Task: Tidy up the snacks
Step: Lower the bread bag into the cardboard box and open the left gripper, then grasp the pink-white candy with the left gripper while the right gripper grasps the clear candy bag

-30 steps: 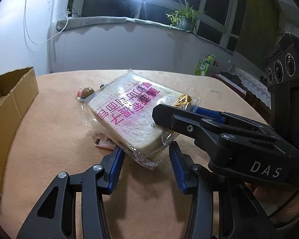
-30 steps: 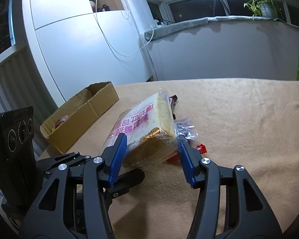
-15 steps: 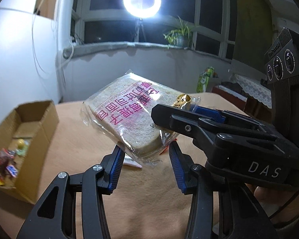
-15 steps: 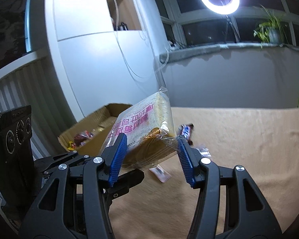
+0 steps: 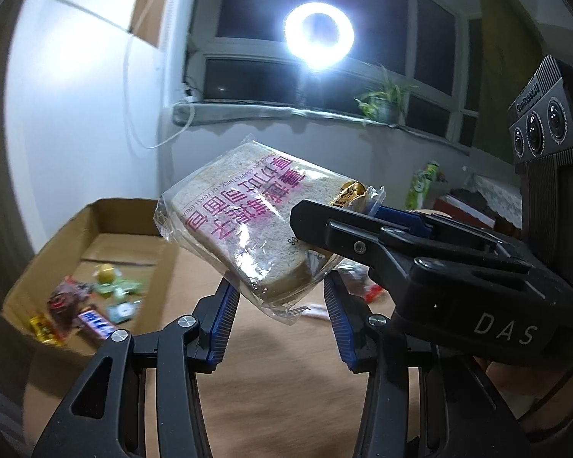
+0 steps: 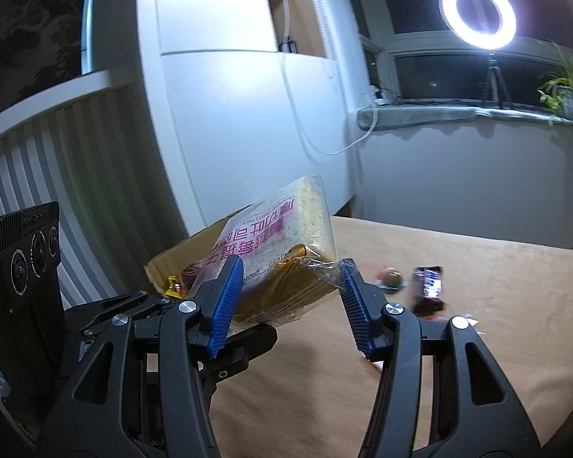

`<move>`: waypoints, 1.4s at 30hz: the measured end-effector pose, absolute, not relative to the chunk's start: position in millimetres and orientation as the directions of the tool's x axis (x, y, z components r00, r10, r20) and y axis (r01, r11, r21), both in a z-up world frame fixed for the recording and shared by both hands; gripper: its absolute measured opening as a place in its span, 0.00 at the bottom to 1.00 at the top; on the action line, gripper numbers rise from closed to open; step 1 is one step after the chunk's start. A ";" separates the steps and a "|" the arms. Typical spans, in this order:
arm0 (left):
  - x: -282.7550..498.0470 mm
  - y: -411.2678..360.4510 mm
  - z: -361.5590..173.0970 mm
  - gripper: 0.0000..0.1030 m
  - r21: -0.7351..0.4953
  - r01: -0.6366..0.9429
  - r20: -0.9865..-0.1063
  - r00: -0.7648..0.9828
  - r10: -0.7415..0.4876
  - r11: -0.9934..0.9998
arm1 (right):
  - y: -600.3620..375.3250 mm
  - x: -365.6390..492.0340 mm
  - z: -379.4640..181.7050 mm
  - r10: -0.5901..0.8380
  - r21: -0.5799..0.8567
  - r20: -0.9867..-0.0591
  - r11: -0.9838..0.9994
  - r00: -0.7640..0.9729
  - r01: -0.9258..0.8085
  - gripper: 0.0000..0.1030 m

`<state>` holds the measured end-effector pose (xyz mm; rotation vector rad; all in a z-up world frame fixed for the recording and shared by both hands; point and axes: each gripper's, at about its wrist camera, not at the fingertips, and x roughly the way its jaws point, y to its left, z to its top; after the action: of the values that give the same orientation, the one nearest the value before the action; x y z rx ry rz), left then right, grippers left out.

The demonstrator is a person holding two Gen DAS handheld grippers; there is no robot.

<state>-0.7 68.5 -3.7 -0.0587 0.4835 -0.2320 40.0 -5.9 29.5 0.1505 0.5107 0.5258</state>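
Cardboard box (image 5: pixel 95 252) is the landmark: it sits open-topped at the table's left edge, just in front of the white cabinet wall (image 6: pixel 229 114), with its near rim low and nothing standing over the opening. Inside it lie several small wrapped snacks (image 5: pixel 91 305), crowded toward the near corner, while the far part of the box floor is bare. To the right of the box the tan table (image 6: pixel 477 343) runs wide and mostly bare; only a dark candy bar (image 6: pixel 428 284) and a small round sweet (image 6: pixel 391 278) lie there, well apart from the box.

The bread pack (image 5: pixel 248 229), a clear bag of sliced toast with pink lettering, is off the table, in the air just right of the box and above its rim level. Its broad printed face is turned upward and tilted, and its long axis slopes from a low near corner up to the far end, which points toward the window sill. The gold-tied bag neck is at the side away from the box.

Both tools grasp it. The left gripper (image 5: pixel 282 309) reaches in from below with its blue pads against the pack's lower near corner. The right gripper (image 6: pixel 290 297) comes in from the side away from the box, its jaws clenched across the neck end, one above and one below in the left camera's view. Both point slightly downward. A hand (image 5: pixel 515 381) shows behind the right tool.
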 end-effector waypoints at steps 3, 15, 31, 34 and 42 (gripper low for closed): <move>-3.0 87.7 -6.0 0.43 -0.118 0.171 -0.451 0.868 -0.206 0.978 | 17.7 46.8 28.4 0.541 0.264 -0.431 0.841 0.723 -0.472 0.53; -1.9 163.3 -11.2 0.43 -0.134 0.018 -0.453 0.888 -0.078 0.991 | 105.8 83.7 26.7 0.611 0.246 -0.441 0.787 0.657 -0.566 0.53; -2.3 233.8 -27.5 0.75 -0.228 -0.201 -0.478 0.875 0.070 0.953 | 72.6 89.4 -4.3 0.450 0.188 -0.536 0.888 0.714 -0.419 0.74; -8.4 227.2 -24.0 0.75 -0.224 -0.189 -0.460 0.885 0.067 0.956 | 66.5 79.8 -16.2 0.416 0.157 -0.562 0.902 0.714 -0.402 0.74; -7.1 197.1 -12.4 0.76 -0.204 -0.135 -0.451 0.892 0.029 0.970 | 41.8 59.6 -30.0 0.417 0.175 -0.566 0.903 0.711 -0.391 0.74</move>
<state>-7.1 197.1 -12.4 -0.2338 0.4617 0.0859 59.6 41.8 -30.0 0.0431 0.6386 0.4487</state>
